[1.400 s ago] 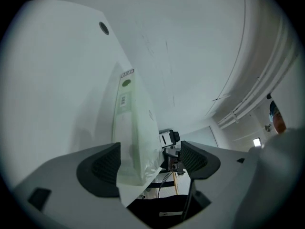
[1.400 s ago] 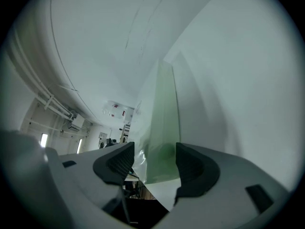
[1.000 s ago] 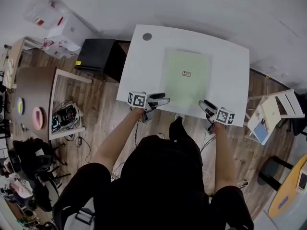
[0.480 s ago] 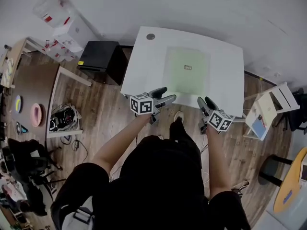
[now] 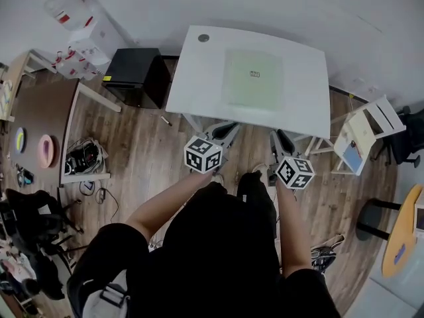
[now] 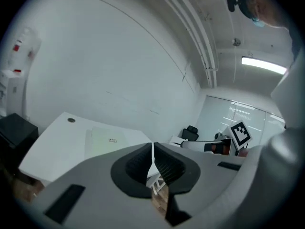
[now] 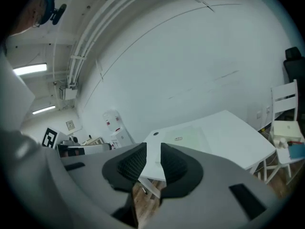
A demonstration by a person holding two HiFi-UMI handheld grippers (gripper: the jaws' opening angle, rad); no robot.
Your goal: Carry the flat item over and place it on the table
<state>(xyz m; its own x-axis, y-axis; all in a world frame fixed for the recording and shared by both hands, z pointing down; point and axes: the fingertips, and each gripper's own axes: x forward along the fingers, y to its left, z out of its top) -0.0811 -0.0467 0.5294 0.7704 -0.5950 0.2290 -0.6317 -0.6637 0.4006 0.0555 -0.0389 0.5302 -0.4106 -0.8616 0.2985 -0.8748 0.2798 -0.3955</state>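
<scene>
My left claw [image 5: 228, 130]: just closed, jaws together, empty, short of the table [image 5: 192, 85]
My right claw [image 5: 281, 138]: just closing, narrow gap, empty
Flat item [image 5: 254, 78]: lying mid-table
Risk: bumping the table edge may shift it

With arms bent, both tongs are held out nearly level before the body. The left tongs [image 5: 232, 127] have just been closed, empty; the right tongs [image 5: 279, 135], also just closing, are seen slightly apart, nothing between.
</scene>
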